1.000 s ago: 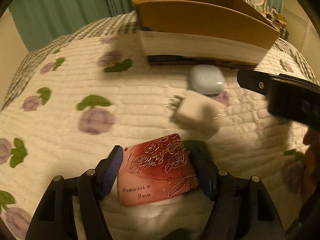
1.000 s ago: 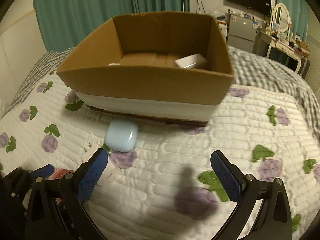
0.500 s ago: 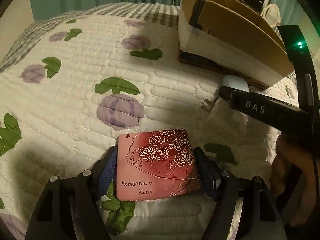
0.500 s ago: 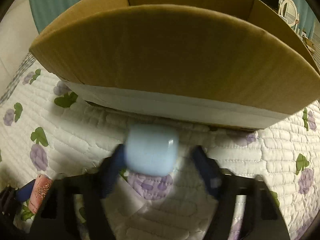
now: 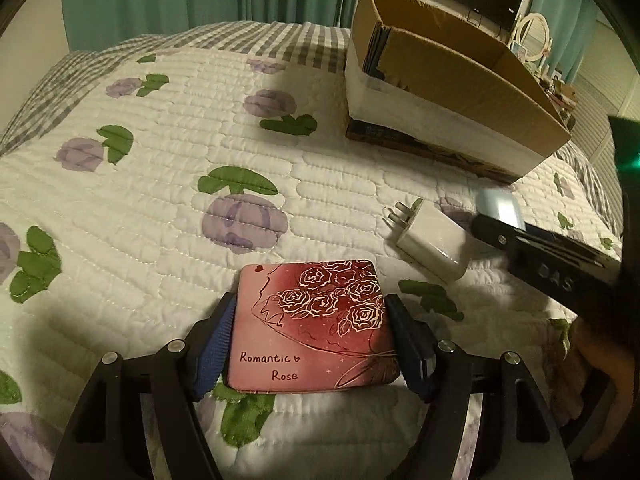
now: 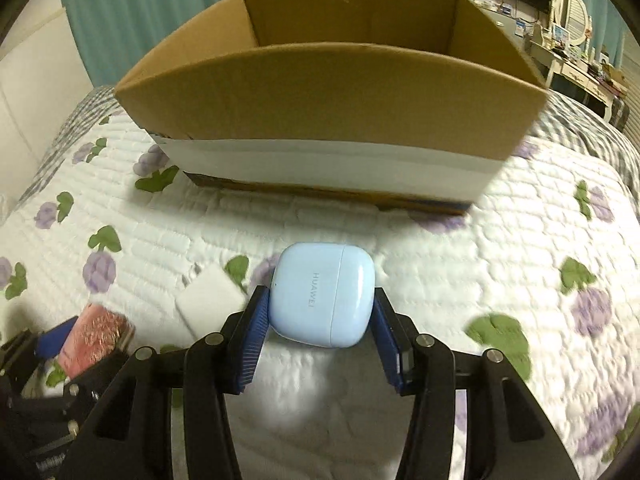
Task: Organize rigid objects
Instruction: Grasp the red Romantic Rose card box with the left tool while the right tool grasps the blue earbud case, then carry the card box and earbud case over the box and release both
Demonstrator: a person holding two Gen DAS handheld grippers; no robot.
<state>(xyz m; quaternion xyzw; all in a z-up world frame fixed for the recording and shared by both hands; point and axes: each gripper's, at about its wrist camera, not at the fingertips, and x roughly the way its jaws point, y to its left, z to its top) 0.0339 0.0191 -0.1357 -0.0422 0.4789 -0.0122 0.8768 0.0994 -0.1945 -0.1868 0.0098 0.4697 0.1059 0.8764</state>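
Clearly printed "Romantic Rose", the red tin (image 5: 314,326) sits clamped between the blue pads of the left gripper (image 5: 310,338), low over the quilt (image 5: 160,220). Equally, the right gripper (image 6: 322,308) grips a pale blue earbud case (image 6: 323,300) marked "HUAWEI", just in front of the cardboard box (image 6: 332,92). Between them a white charger (image 5: 434,240) lies on the quilt, blurred in the right view. What the box holds cannot be seen.
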